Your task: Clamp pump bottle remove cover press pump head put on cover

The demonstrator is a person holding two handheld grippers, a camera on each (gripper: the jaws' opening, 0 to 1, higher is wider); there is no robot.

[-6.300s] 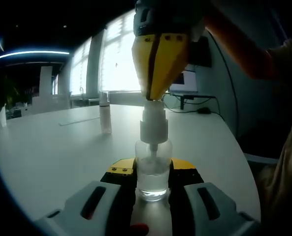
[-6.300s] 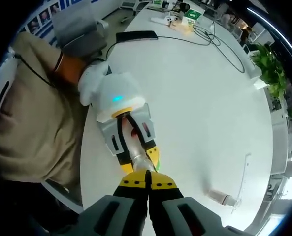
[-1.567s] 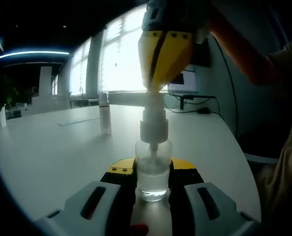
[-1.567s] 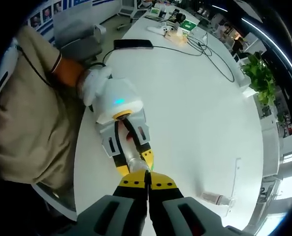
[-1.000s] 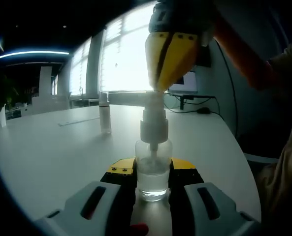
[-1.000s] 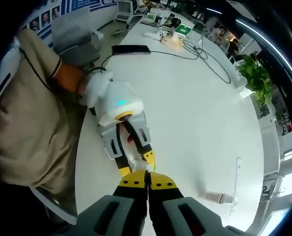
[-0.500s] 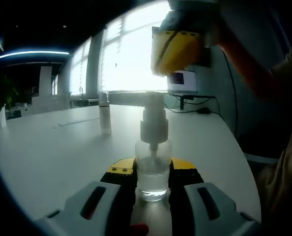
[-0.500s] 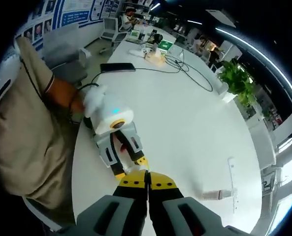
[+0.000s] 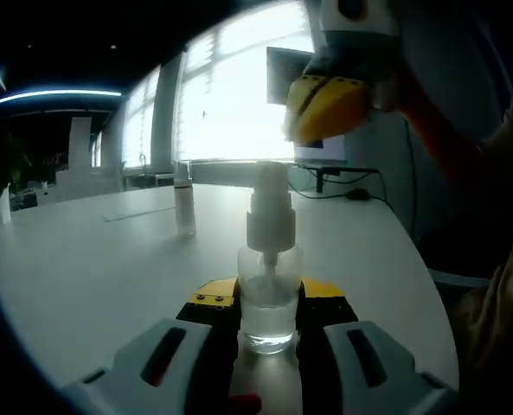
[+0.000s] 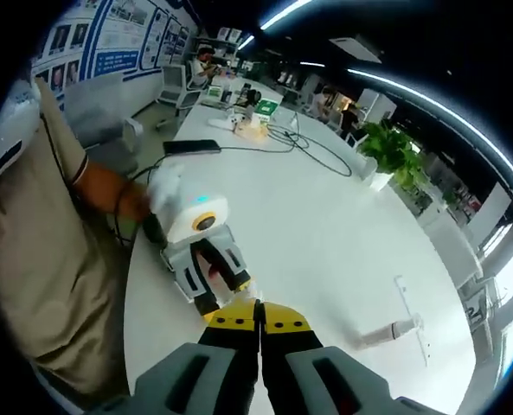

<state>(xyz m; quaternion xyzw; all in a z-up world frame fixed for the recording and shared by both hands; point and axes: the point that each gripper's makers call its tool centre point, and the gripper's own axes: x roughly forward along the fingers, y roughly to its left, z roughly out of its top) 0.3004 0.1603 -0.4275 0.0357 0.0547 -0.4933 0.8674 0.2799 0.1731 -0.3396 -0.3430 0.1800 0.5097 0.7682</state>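
Left hand-held gripper [image 9: 269, 322] clamped on pump bottle [image 9: 268, 285], right hand-held gripper [image 9: 325, 108] closed, empty, above pump head [image 9: 271, 206]

Left gripper view is dim and backlit by windows [image 9: 230, 104] at 12 o'clock; right gripper view is bright, edges bent.

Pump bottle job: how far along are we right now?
Done: the left gripper clamps the pump bottle; the cover stands apart on the table. In hand: right gripper, shut, hangs above the bare pump head. Left: put the cover on.
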